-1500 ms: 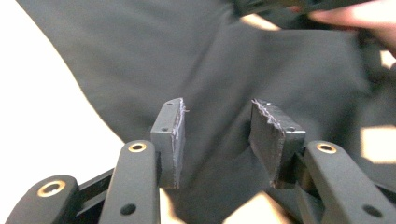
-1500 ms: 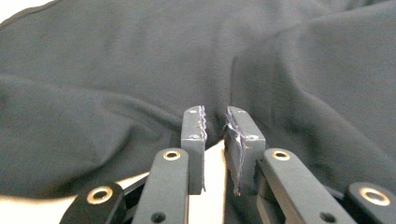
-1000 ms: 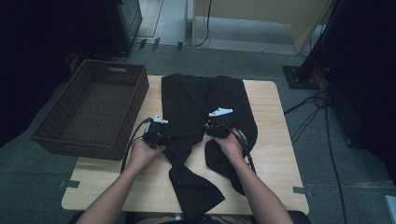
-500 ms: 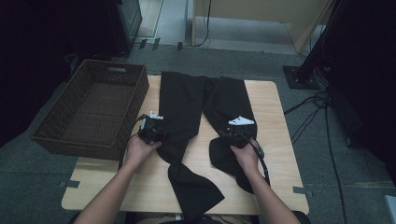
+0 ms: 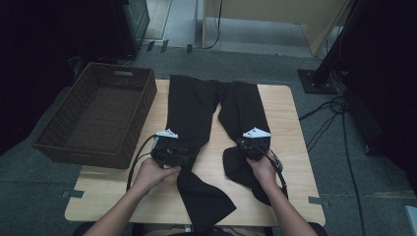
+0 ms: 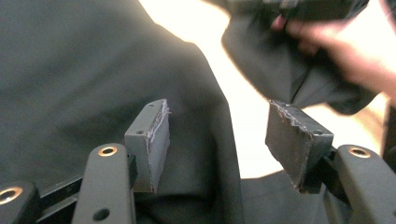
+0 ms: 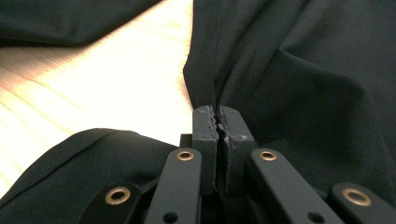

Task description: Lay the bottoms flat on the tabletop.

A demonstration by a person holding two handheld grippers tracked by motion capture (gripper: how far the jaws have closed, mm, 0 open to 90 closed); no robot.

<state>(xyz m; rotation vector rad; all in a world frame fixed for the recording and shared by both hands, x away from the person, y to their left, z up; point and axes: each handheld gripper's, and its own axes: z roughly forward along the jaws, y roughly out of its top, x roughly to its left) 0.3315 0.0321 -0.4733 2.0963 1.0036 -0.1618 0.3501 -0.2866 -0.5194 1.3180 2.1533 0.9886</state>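
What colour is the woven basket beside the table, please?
Dark brown basket, clearest in the high view.

This looks like a lab or recording studio, not a home. A plain light-wood counter (image 5: 285, 105) stands alone on grey carpet tiles (image 5: 319, 191), its near corners marked with tape strips (image 5: 73, 193) on the floor. Black cables (image 5: 329, 110) snake past the right edge toward a dark stand base (image 5: 317, 81). Dark equipment (image 5: 130, 24) looms beyond the far left corner, a pale wooden panel (image 5: 275, 14) behind.
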